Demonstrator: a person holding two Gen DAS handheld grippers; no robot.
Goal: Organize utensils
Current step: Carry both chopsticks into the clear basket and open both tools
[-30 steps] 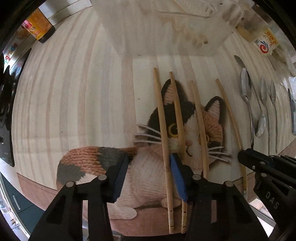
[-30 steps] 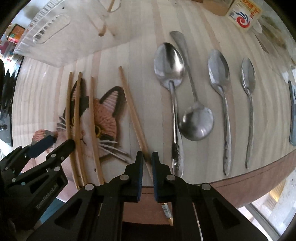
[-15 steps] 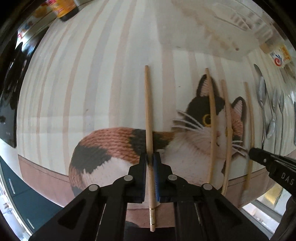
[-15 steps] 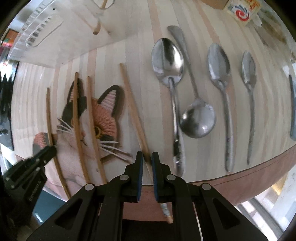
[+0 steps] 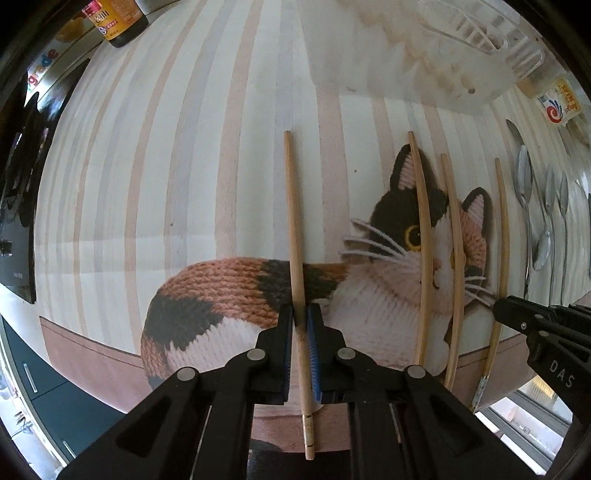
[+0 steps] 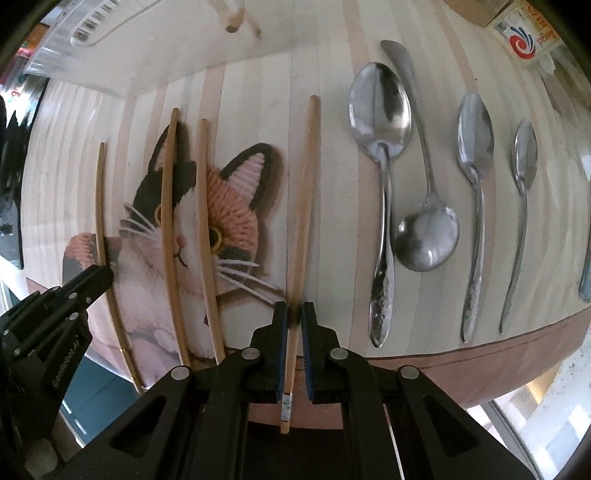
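Left gripper [image 5: 300, 314]: jaws clamped on a slender wooden chopstick [image 5: 294, 236] over the knitted-cat mat [image 5: 236, 291]. Right gripper [image 6: 294, 314]: jaws clamped on another tapered chopstick [image 6: 303, 206]. Two chopsticks [image 6: 186, 236] lie between; polished steel spoons [image 6: 384, 173] lie beside, right.

"DAS" was read on the right gripper [image 5: 496, 312], and "GenRobot.AI" on the left gripper [image 6: 101, 273] (small white lettering). Print on the bottle [image 5: 118, 22] and carton [image 6: 524, 33] could not be made out.
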